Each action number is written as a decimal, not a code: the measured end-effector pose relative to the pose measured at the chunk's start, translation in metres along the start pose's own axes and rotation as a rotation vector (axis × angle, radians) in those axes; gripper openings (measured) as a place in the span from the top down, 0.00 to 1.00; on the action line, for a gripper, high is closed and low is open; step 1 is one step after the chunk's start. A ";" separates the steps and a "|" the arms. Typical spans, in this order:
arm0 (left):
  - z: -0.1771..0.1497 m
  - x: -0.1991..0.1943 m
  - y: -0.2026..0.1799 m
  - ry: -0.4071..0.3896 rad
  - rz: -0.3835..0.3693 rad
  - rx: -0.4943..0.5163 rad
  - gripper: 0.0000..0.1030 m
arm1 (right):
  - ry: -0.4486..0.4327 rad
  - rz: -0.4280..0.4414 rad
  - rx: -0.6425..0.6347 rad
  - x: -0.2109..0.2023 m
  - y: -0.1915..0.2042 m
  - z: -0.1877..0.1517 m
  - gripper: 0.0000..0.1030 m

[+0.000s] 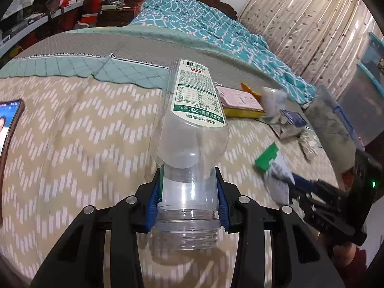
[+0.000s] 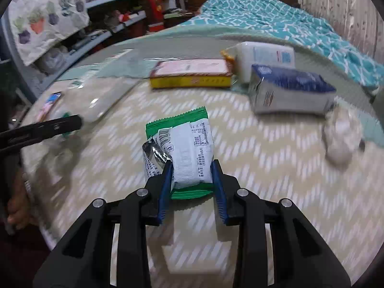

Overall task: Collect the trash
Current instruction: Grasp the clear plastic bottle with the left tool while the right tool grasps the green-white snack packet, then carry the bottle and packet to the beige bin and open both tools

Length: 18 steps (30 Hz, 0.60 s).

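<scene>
Two grips: I have both claws closed on trash above the bed.
Left gripper (image 1: 189,187): my blue pads press on the neck of a clear plastic bottle (image 1: 192,124), capless, its mouth toward the camera and its base pointing away over the bedspread (image 1: 72,132).
Bottle label: white and green with a barcode, facing up.
Right gripper (image 2: 192,180): clamped on a crumpled green-and-white wrapper (image 2: 184,148), held by its near end, torn foil showing at its left edge.
Still on the bedspread: a yellow box (image 2: 192,74), a white packet (image 2: 261,57) behind it, a blue-and-white carton (image 2: 288,91) on its side, and a wad of white tissue (image 2: 340,136) to the right.
Phone (image 1: 9,122): lies at the far left, screen lit.
Background: a teal quilt (image 1: 216,28) heaped near the curtain.
</scene>
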State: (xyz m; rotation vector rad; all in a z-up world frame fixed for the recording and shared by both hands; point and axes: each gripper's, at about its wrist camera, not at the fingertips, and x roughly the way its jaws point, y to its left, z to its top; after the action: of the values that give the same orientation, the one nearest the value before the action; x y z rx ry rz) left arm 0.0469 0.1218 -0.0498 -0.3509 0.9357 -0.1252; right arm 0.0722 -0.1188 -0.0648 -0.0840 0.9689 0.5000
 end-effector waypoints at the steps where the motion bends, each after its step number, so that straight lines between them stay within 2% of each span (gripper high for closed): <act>1: -0.003 -0.006 0.001 -0.011 -0.022 -0.007 0.63 | -0.013 0.005 0.016 -0.007 0.000 -0.005 0.66; 5: -0.010 -0.032 -0.004 -0.094 -0.091 0.006 0.64 | -0.097 0.003 0.119 -0.037 -0.014 -0.019 0.66; 9: -0.006 -0.047 -0.032 -0.146 -0.162 0.088 0.63 | -0.192 -0.051 0.229 -0.067 -0.044 -0.026 0.66; 15: 0.000 -0.031 -0.117 -0.102 -0.316 0.315 0.63 | -0.295 -0.180 0.408 -0.110 -0.101 -0.055 0.66; 16: -0.003 -0.022 -0.142 -0.070 -0.353 0.374 0.63 | -0.299 -0.207 0.442 -0.116 -0.112 -0.062 0.66; 18: -0.006 -0.004 -0.172 -0.015 -0.408 0.429 0.63 | -0.304 -0.245 0.496 -0.127 -0.129 -0.075 0.66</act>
State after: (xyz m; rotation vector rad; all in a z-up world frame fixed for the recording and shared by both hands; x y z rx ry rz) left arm 0.0475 -0.0400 0.0102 -0.1390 0.7875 -0.6852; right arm 0.0127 -0.3012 -0.0252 0.3090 0.7472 0.0341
